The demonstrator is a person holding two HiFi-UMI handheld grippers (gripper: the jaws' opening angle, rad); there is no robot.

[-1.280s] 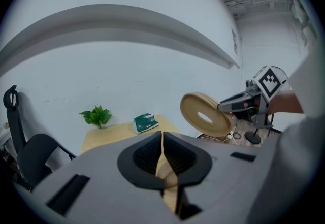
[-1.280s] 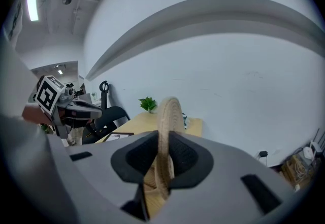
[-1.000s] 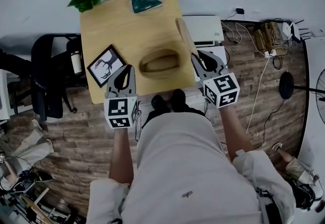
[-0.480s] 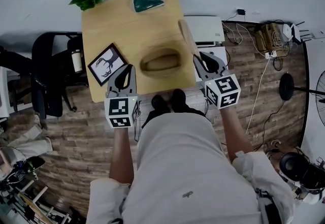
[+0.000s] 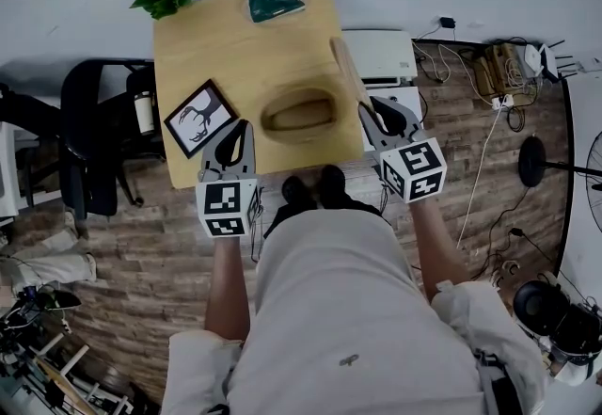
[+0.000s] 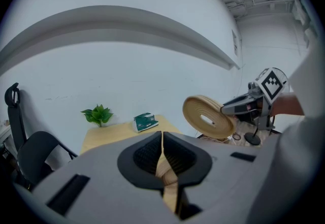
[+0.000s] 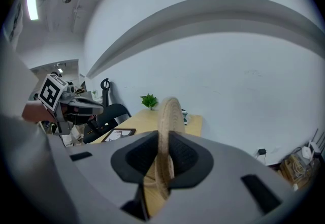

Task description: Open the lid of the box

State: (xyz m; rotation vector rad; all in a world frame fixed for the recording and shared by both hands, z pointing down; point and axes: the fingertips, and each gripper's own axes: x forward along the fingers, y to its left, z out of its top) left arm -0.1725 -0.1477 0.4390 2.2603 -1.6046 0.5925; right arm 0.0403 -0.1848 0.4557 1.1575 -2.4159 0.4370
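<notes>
Head view: left gripper (image 5: 235, 133) jaws together, empty, over near edge of bench (image 5: 226, 37). Oval box (image 5: 299, 114) at mid-bench, open side up, long axis left-right. Lid (image 5: 342, 63) just right of it, on edge, long axis running away; right gripper (image 5: 369, 112) clamped on its near rim.

No lettering can be read anywhere; the print on the green packet (image 5: 275, 0) is too small.

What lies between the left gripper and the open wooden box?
Nothing but bare tabletop, as the head view shows: the left gripper and the oval wooden box are apart.
</notes>
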